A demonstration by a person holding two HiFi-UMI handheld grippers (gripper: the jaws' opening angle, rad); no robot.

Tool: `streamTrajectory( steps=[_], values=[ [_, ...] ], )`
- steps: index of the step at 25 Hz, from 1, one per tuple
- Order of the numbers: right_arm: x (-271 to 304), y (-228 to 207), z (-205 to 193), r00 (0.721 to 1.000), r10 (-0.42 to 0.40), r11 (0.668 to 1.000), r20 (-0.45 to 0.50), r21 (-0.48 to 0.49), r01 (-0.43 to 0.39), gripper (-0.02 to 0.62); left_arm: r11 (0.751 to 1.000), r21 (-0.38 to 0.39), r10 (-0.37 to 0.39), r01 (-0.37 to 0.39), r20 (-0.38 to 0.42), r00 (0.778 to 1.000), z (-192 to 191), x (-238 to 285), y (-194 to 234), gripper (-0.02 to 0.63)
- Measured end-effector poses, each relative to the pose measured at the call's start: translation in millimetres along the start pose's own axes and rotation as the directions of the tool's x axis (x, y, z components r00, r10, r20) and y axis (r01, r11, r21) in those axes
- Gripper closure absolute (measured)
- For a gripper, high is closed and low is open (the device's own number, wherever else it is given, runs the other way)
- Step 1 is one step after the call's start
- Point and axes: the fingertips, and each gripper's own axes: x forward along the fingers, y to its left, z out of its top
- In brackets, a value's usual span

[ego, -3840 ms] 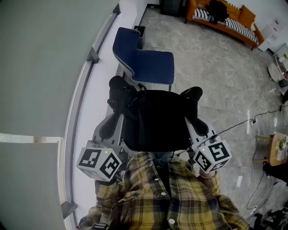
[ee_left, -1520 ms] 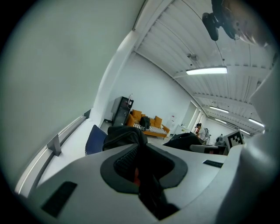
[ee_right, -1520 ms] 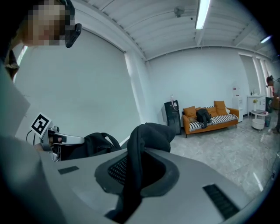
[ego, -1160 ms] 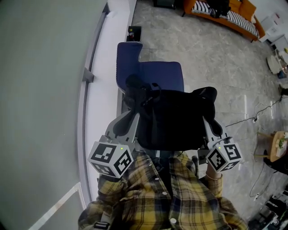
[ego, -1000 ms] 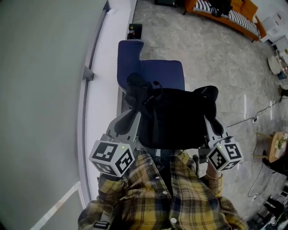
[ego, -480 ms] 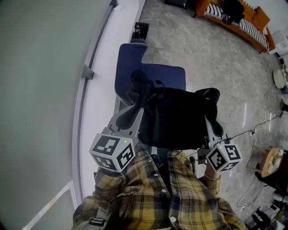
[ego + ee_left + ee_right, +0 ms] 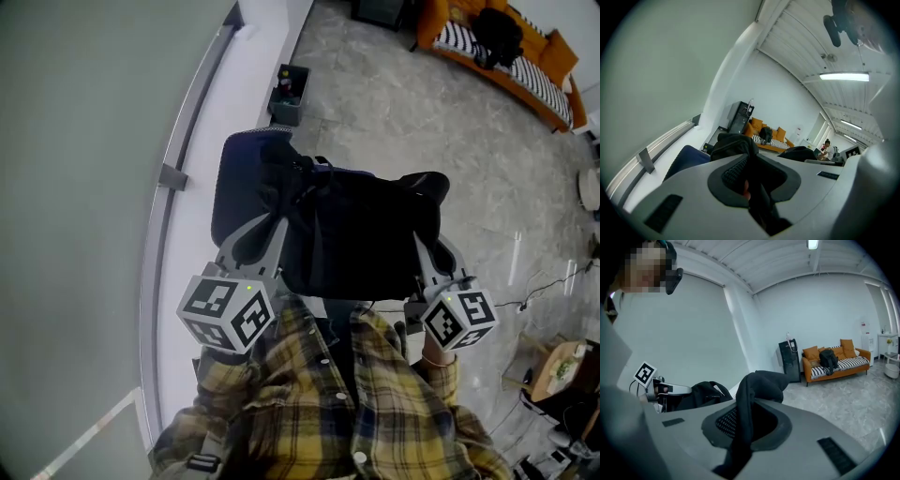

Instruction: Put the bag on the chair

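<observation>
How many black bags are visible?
2. One black bag is gripped by the left claw and right claw, over the blue chair; a second bag lies on the orange sofa. Others may be hidden.

The head camera looks steeply down from above the person's yellow plaid shirt (image 7: 347, 412), with the orange sofa with striped cushions (image 7: 502, 42) far off at the top right. The left gripper (image 7: 747, 180) camera sits close behind its own jaws and faces across the room towards that sofa, small beyond them. The right gripper (image 7: 740, 420) camera does likewise, the sofa lying right of its jaws. All three views share the sofa and the black fabric bag (image 7: 361, 234).
</observation>
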Motion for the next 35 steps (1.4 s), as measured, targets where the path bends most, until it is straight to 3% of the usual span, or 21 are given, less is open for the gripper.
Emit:
streamTrajectory(
  steps=[7, 13, 21, 35],
  values=[
    [38.1, -28.0, 25.0, 0.998, 0.063, 0.998, 0.007, -0.022, -0.063, 0.555, 0.999, -0.021, 0.049, -0.048, 0.032, 0.998, 22.7, 35.0, 2.9, 0.541],
    [55.3, -31.3, 29.3, 0.998, 0.056, 0.998, 0.002, 0.0, -0.056, 0.555, 0.999, -0.023, 0.049, -0.048, 0.015, 0.999, 30.3, 47.3, 9.6, 0.541],
    [71.5, -38.8, 13.4, 0.998, 0.024, 0.999, -0.052, 0.024, -0.022, 0.555, 0.998, -0.049, 0.036, -0.039, -0.054, 0.998, 16.6, 65.9, 23.9, 0.541],
    [117.1, -70.5, -44.4, 0.991, 0.034, 0.999, -0.128, 0.038, -0.029, 0.555, 0.996, -0.059, 0.061, -0.071, -0.168, 0.984, -43.7, 108.7, 54.2, 0.541]
  ],
)
